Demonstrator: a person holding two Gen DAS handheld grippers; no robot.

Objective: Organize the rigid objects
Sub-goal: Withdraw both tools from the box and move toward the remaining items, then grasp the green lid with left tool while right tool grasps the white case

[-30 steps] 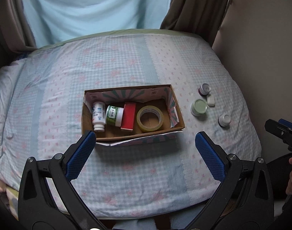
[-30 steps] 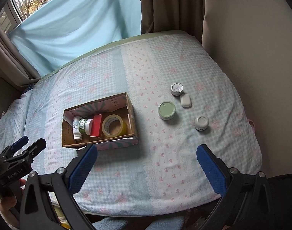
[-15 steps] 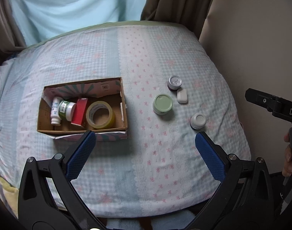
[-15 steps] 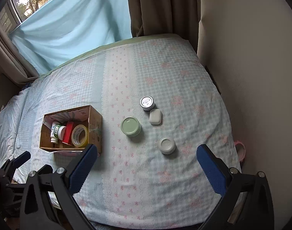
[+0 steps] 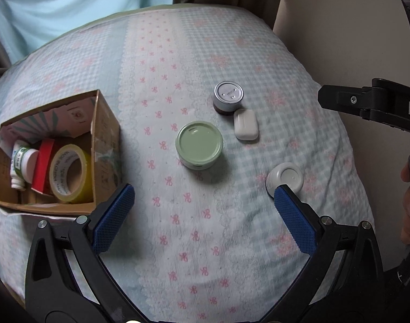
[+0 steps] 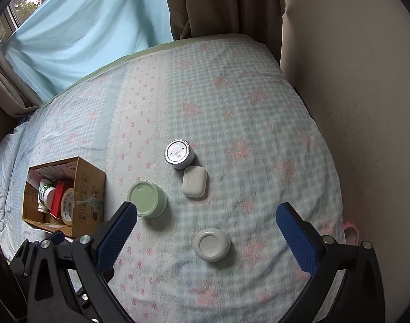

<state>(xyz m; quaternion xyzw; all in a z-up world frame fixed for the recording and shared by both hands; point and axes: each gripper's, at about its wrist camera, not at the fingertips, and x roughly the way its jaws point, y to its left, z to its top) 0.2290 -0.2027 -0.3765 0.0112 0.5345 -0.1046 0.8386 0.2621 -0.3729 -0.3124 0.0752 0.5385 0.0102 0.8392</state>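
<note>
A cardboard box (image 5: pixel 105 145) (image 6: pixel 89 188) on the bed holds a tape roll (image 5: pixel 67 175), a red box (image 5: pixel 43 167) and white bottles (image 5: pixel 21 161). To its right lie a green-lidded jar (image 5: pixel 199 144) (image 6: pixel 147 198), a silver-topped can (image 5: pixel 228 97) (image 6: pixel 179 153), a white earbud case (image 5: pixel 246 127) (image 6: pixel 194 185) and a small white jar (image 5: pixel 285 177) (image 6: pixel 211 244). My left gripper (image 5: pixel 203 212) is open and empty above the sheet in front of the green jar. My right gripper (image 6: pixel 206 224) is open and empty just above the small white jar.
The bed has a blue checked sheet (image 6: pixel 245 123) with pink bows. A beige wall (image 6: pixel 353 94) borders the right side, with brown curtains (image 6: pixel 218 2) and a blue drape (image 6: pixel 91 27) behind. The right gripper's body (image 5: pixel 372 105) shows at the left wrist view's right edge.
Both grippers have moved right and closer to the bed, away from the box and toward the loose jars. Both stayed open.
</note>
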